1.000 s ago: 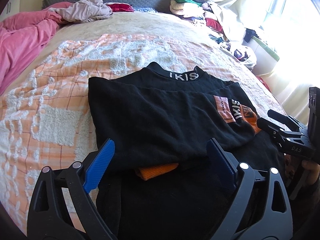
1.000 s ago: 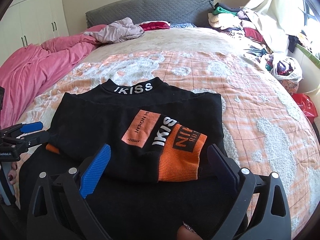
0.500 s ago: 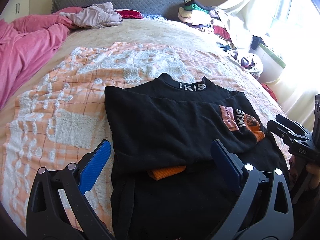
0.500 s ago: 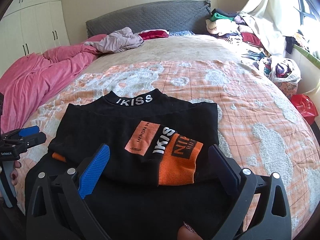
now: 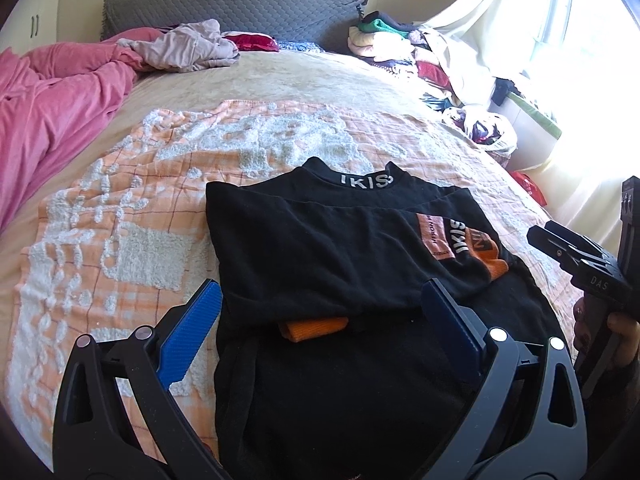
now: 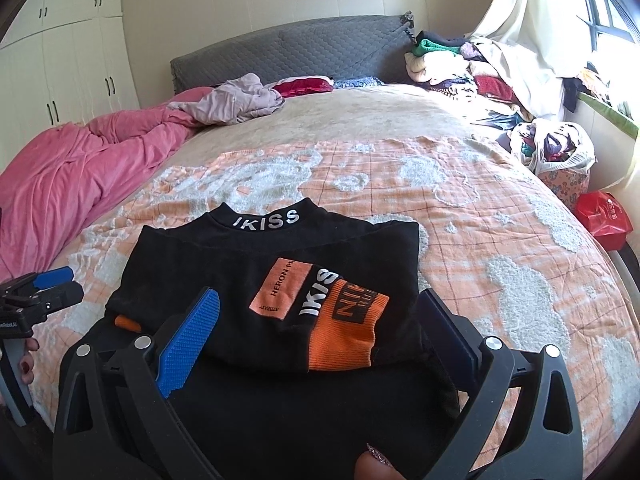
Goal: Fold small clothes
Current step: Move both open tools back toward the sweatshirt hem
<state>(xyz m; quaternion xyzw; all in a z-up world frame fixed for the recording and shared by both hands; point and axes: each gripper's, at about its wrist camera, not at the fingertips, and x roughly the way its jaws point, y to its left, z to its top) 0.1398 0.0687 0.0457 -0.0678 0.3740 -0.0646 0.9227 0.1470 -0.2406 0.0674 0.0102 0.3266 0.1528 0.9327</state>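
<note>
— Item one?
— Black top (image 6: 224, 276), collar lettered IKISS, lying on the orange-and-white blanket (image 6: 460, 216) on the bed. Both sleeves folded across the front; orange cuff (image 6: 344, 340) on top at the right, another orange cuff (image 5: 316, 328) peeking out beneath at the left.

— Grippers?
— Left gripper (image 5: 320, 328): jaws spread wide, holding nothing, hovering above the top's lower half. Right gripper (image 6: 316, 336): likewise spread, gripping nothing, above the folded sleeve.

— Surroundings?
— Pink duvet (image 6: 72, 168) at left, grey headboard (image 6: 288, 52), clothes pile (image 6: 460, 64) at right, white wardrobe (image 6: 68, 68).
</note>
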